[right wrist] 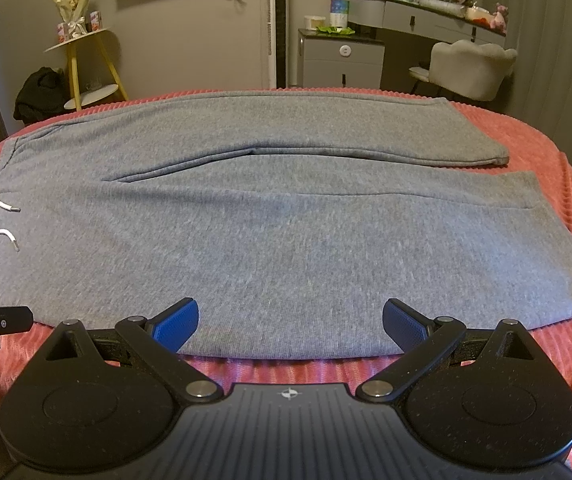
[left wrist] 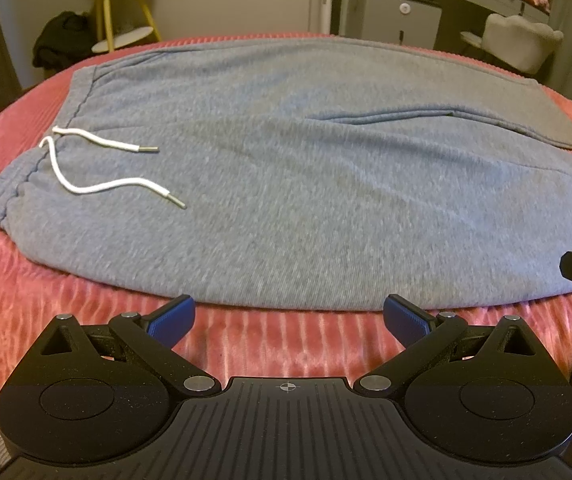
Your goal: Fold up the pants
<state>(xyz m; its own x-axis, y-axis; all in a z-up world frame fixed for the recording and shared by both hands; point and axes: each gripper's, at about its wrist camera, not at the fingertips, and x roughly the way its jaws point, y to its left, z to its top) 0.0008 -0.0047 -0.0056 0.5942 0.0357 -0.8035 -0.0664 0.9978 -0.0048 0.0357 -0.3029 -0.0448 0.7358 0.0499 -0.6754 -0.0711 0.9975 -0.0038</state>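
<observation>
Pants laid out flat, folding not yet begun.

The pink bedspread (right wrist: 557, 208) carries the grey pants (right wrist: 270, 240) spread full length, waistband to the left, both legs lying side by side toward the right with no fold in them; the white drawstring (left wrist: 98, 168) rests loose on the cloth. The left gripper (left wrist: 287, 316) and right gripper (right wrist: 289, 318) hover at the near edge, each with jaws spread wide and holding nothing, so every fold seems left to do.
</observation>
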